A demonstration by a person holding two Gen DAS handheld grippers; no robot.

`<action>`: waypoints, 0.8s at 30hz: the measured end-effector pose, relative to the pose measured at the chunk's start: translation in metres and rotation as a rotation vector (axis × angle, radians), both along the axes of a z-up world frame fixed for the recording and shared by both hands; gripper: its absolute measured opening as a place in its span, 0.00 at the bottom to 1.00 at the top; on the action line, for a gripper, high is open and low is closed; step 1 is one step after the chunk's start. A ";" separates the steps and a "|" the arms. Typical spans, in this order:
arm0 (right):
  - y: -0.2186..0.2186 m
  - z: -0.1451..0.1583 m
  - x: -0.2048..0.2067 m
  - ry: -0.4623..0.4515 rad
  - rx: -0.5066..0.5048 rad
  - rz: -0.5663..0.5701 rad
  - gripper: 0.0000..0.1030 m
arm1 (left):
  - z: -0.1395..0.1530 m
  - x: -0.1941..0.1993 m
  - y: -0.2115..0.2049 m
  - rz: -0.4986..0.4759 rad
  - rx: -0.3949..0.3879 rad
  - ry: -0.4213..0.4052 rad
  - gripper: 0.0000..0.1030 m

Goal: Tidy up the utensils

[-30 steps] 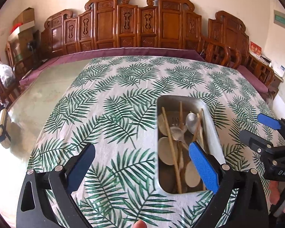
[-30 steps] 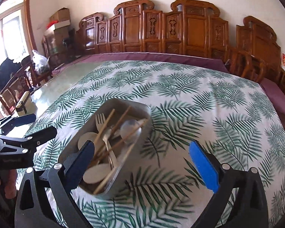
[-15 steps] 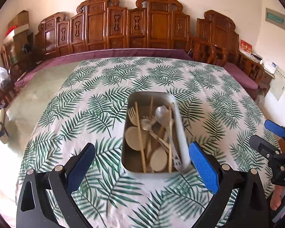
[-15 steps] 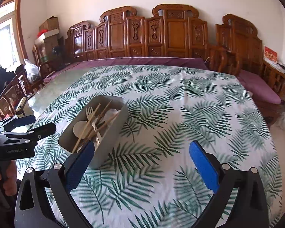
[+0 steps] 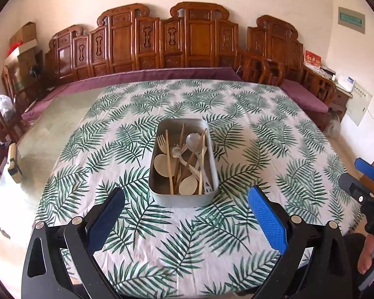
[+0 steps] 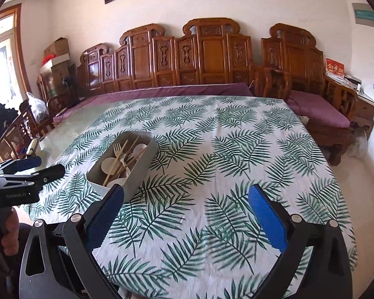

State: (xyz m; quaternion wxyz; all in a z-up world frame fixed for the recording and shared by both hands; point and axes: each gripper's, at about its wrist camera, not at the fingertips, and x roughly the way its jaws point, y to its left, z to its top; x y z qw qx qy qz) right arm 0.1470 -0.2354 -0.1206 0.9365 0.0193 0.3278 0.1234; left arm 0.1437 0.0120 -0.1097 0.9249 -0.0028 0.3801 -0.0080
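A grey metal tray (image 5: 162, 198) stands on the leaf-print tablecloth (image 5: 236, 149) and holds wooden chopsticks (image 5: 169, 162), beige spoons (image 5: 161, 165), a beige fork (image 5: 161, 141) and metal spoons (image 5: 193, 139), all mixed together. My left gripper (image 5: 185, 220) is open and empty, just short of the tray's near end. My right gripper (image 6: 185, 215) is open and empty over the cloth, to the right of the tray (image 6: 139, 172). Each gripper shows at the edge of the other's view.
Carved wooden benches (image 5: 162, 42) with purple cushions (image 5: 142, 77) line the far side and right of the table. Bare glass tabletop (image 5: 37, 134) lies left of the cloth. Chairs and cardboard boxes (image 5: 22, 37) stand at the far left.
Both grippers have drawn back and risen from the table, so the tray looks smaller and farther. The left view has swung so the tray now sits centred between its fingers. Both stay open.
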 end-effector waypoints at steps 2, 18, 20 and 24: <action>-0.004 0.007 -0.009 -0.014 0.007 -0.005 0.98 | 0.012 -0.009 -0.003 -0.002 -0.006 -0.019 0.93; -0.022 0.102 -0.065 -0.226 0.030 -0.048 0.98 | 0.109 -0.060 -0.030 -0.044 -0.021 -0.213 0.93; -0.023 0.113 -0.072 -0.254 0.025 -0.051 0.98 | 0.121 -0.068 -0.033 -0.043 -0.018 -0.244 0.93; -0.025 0.127 -0.082 -0.290 0.025 -0.056 0.98 | 0.136 -0.082 -0.035 -0.042 -0.018 -0.286 0.93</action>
